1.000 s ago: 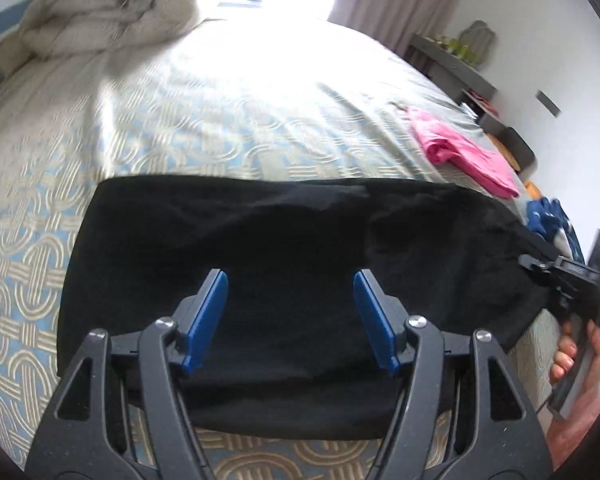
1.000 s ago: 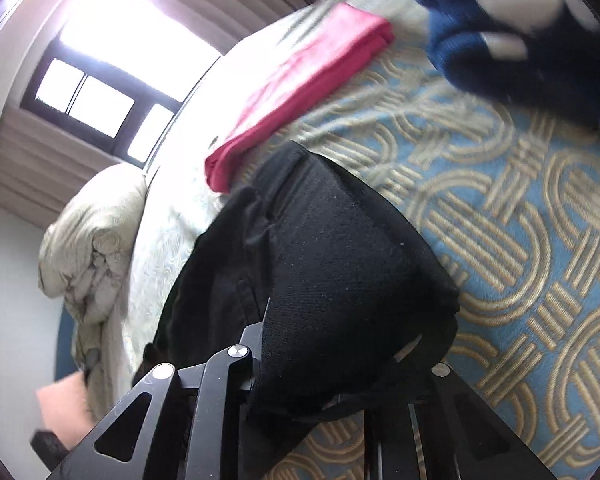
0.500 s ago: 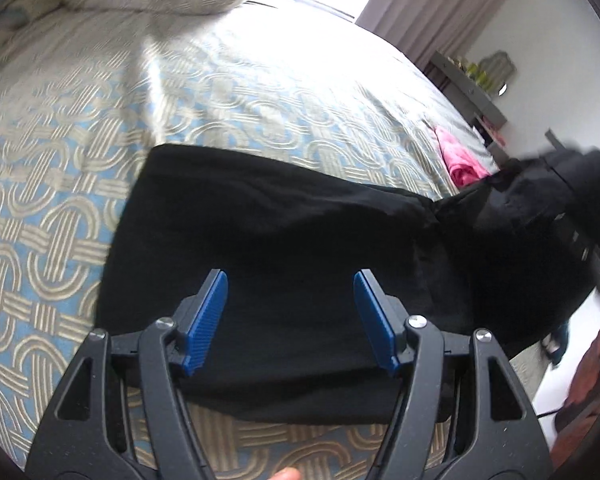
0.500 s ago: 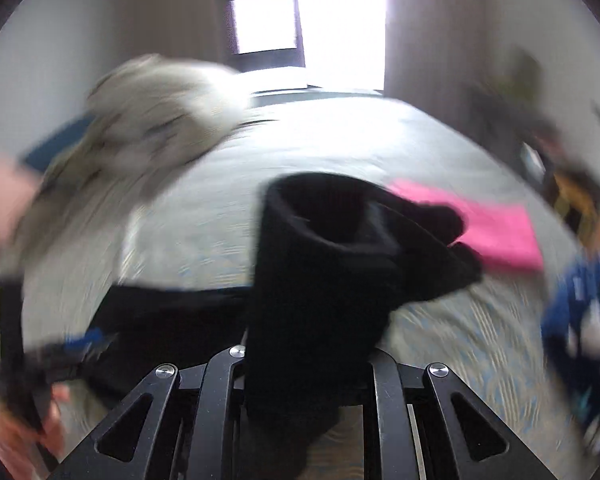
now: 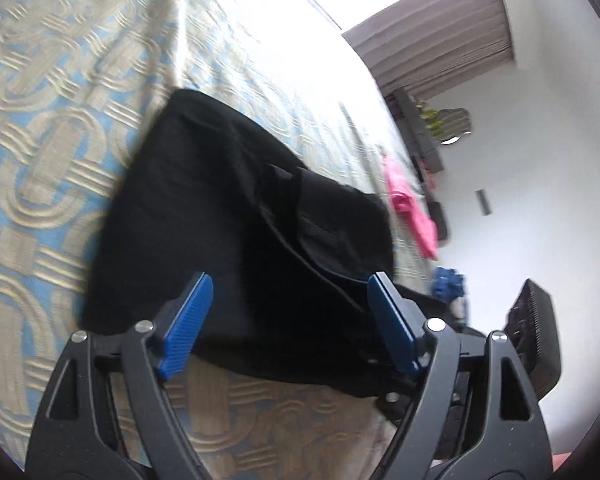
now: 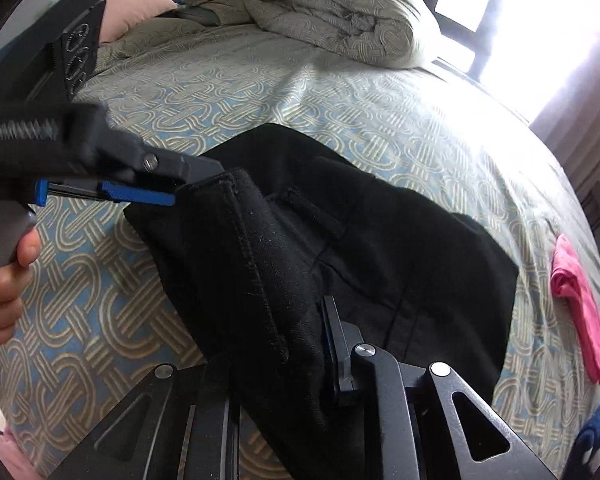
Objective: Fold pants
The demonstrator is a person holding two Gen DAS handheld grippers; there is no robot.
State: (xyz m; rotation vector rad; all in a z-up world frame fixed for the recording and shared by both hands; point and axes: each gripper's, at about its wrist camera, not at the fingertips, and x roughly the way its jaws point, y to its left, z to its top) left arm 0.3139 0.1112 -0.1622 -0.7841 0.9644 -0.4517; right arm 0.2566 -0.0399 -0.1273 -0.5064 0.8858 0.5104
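Note:
The black pants point(image 5: 240, 220) lie partly folded on the patterned bedspread point(image 5: 40, 128). My left gripper point(image 5: 290, 320) is open, its blue pads point(image 5: 186, 320) just above the near edge of the pants, holding nothing. My right gripper point(image 6: 284, 344) is shut on a fold of the pants point(image 6: 380, 240) and carries it over the lower layer toward the left gripper, which shows in the right wrist view point(image 6: 140, 196) at the fold's far edge.
A bunched duvet point(image 6: 340, 12) and pillows lie at the head of the bed. A pink garment point(image 6: 580, 304) and a blue garment point(image 5: 448, 284) lie near the bed's right edge. A shelf point(image 5: 420, 132) and curtains stand by the wall.
My right gripper has swung the held end of the pants over from the right toward the left gripper. The left gripper has tilted and stayed open over the pants.

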